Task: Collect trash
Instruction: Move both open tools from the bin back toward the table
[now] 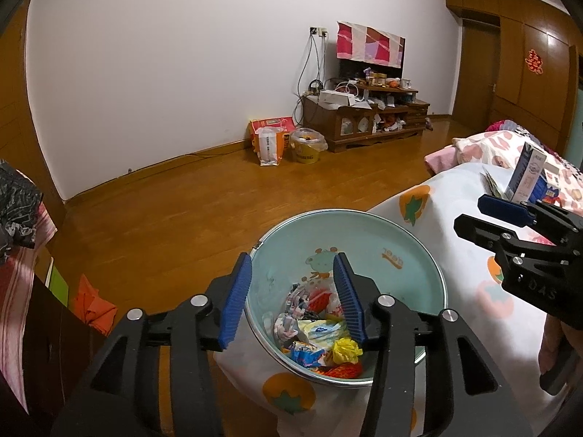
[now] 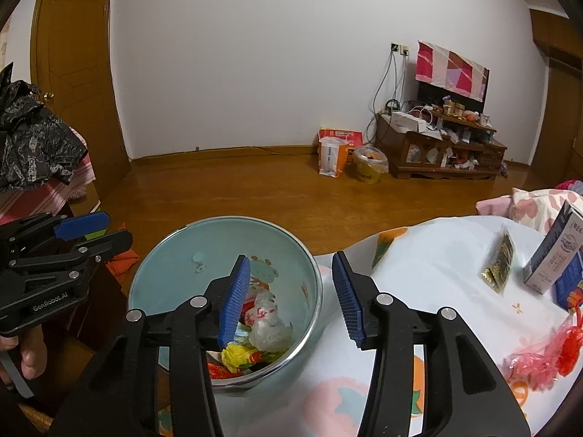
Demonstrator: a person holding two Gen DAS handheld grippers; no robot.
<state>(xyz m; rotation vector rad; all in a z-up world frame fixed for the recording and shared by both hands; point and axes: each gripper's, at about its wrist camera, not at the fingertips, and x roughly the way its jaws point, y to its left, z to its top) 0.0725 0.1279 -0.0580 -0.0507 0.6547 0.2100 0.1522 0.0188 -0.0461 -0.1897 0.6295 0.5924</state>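
Observation:
A pale teal basin (image 1: 368, 229) (image 2: 171, 255) with cartoon prints sits at the edge of a fruit-print cloth (image 1: 462, 225) (image 2: 430, 255). It holds several crumpled wrappers and bags (image 1: 320, 331) (image 2: 262, 331), one yellow (image 1: 346, 349). My left gripper (image 1: 293, 300) is open and empty above the basin's near-left rim. My right gripper (image 2: 293, 298) is open and empty over the basin's right rim; it also shows in the left wrist view (image 1: 506, 215). On the cloth lie a gold-and-black packet (image 2: 501, 258), a milk carton (image 2: 554, 255) (image 1: 526, 174) and a red plastic wrapper (image 2: 546, 357).
A wooden floor (image 1: 204, 196) stretches to a white wall. A TV cabinet (image 1: 368, 116) with clutter, a paper bag (image 1: 269, 145) and a yellow bucket (image 1: 308, 145) stand far off. Dark clothing (image 2: 32, 142) lies at the left. A floral quilt (image 1: 499, 145) lies behind the cloth.

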